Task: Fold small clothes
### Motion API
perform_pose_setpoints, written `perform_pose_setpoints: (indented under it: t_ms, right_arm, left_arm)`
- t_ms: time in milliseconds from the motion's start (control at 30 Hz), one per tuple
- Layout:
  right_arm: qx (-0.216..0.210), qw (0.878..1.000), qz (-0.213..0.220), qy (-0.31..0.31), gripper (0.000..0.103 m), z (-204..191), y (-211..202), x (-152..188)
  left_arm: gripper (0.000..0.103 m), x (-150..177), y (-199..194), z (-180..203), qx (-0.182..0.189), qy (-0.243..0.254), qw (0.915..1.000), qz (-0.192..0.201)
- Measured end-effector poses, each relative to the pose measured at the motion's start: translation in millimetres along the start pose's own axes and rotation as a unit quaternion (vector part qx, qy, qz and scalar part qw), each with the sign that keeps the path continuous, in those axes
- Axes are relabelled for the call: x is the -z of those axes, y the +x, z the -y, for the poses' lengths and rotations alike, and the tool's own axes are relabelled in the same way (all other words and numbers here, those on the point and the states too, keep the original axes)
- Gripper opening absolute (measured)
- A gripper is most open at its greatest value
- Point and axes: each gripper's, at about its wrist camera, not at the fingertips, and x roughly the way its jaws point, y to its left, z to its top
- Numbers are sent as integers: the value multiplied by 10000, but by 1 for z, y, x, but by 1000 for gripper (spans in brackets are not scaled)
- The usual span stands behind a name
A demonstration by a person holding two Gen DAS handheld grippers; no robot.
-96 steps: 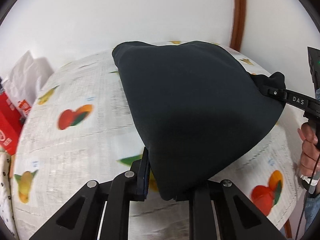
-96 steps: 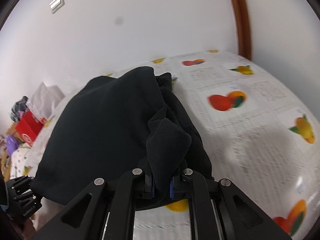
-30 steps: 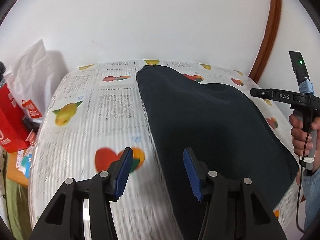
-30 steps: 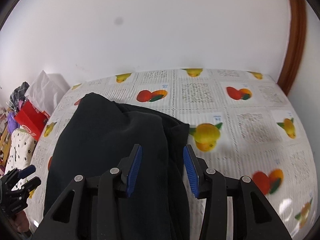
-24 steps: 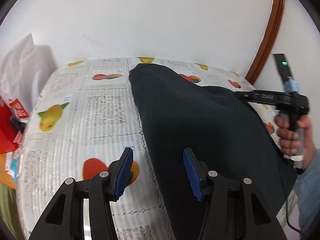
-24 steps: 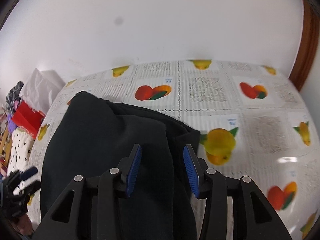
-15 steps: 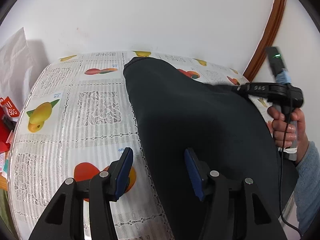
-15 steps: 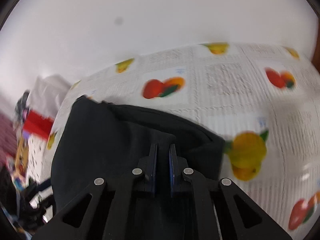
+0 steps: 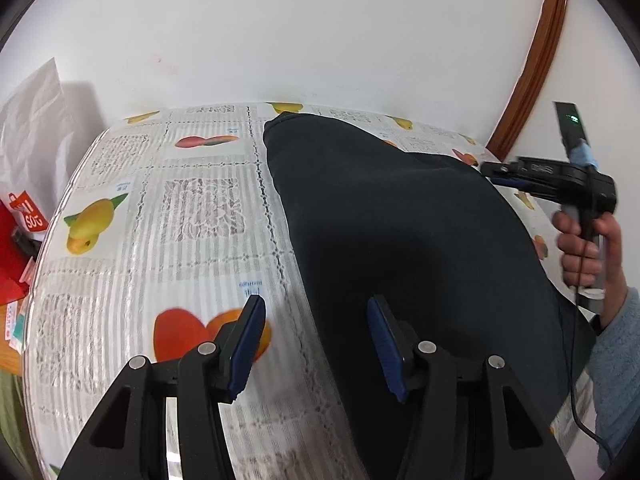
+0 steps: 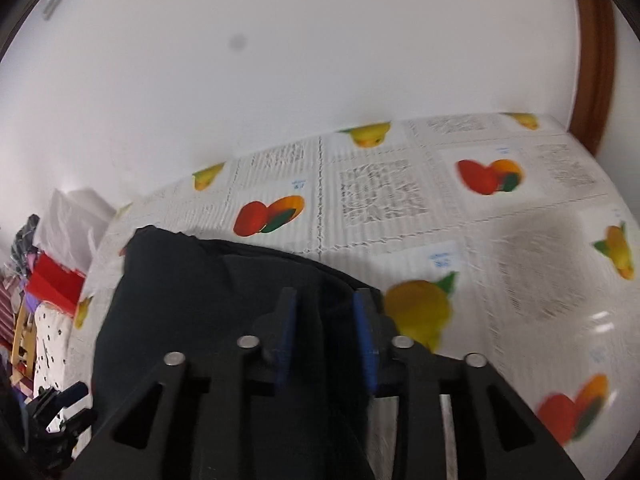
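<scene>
Already a dark garment (image 9: 400, 240) has been laid flat on the fruit-print tabletop (image 9: 180, 208), apparently doubled over, with further folds judged left to make. The left claw (image 9: 316, 336) is held open over its near left edge, gripping nothing; the right claw (image 10: 326, 332), jaws just opened, straddles the far right corner without pinching. Bare tabletop is left on both sides, bounded by the wall (image 10: 320, 60) at the far edge.

Looks like somebody's home: a bench under a white lace-look plastic cloth printed with fruit (image 9: 192, 216) pushed against a plain white wall (image 9: 300, 32), brown wooden door trim (image 9: 536, 52) in the corner, and red shopping bags (image 10: 52, 284) piled alongside.
</scene>
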Motion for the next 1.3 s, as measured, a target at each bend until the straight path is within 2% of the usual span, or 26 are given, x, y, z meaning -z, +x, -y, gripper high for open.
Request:
perform_pose_setpoints:
  t_ms: [200,333,367,433,467,500,567,600,700,767,933,1033,1133,1200,1300]
  right_arm:
    - [-423,9980,-356,-291,45,7,-45,43]
    - [-701,9952,-634,-258,45,8,-38,71]
    - [-702,9950,-680,-211,43,9,-33,75]
    - [-960,9926,-732,-159,10,10,-29,78]
    - [-1207,9893,-795,-221,6,8,-30,78]
    - [-1285,9888,-624,-430,5,6,-39,77]
    - [-1363,9875,94,-785,5,5,-68,79]
    - [-1410,9872,194,-716,5,10,-73,80]
    - [-816,9945,33,-662,5,9,-60,91]
    - [-609,9956,5,-709,6,5,-57,96]
    - [-77,9982,0,-599,7,7,-71,101]
    - [228,9975,97,-658,12,9,-88,113]
    - [567,9949,239,-796,23,10,-110,133]
    - [613,9936,329,-889,43,11,-126,152]
    - [682,9918,447,-988,46,13,-143,178]
  left_arm:
    - [51,18,-18,7,242,-61,9997,23]
    - [51,30,-22,20,187,18,9998,29]
    - [51,32,-21,22,124,1,9999,17]
    - [54,36,-17,24,-130,-20,9999,-64]
    - [55,38,-14,25,-248,-25,9996,-128]
    - [55,39,-13,26,-287,-34,9995,-155]
    - [55,40,-15,27,-275,2,9995,-142]
    - [55,40,-16,28,-259,29,9995,-152]
    - [54,41,-17,34,-334,96,9993,-144]
    - [54,41,-19,37,-435,143,9989,-126]
    - [54,45,-27,38,-486,77,9987,-95]
    - [54,50,-33,39,-483,65,9988,-72]
    - [52,61,-46,40,-333,129,9993,-64]
    - [52,68,-52,43,-243,245,9994,-70]
    - [52,85,-59,48,-346,447,9983,-114]
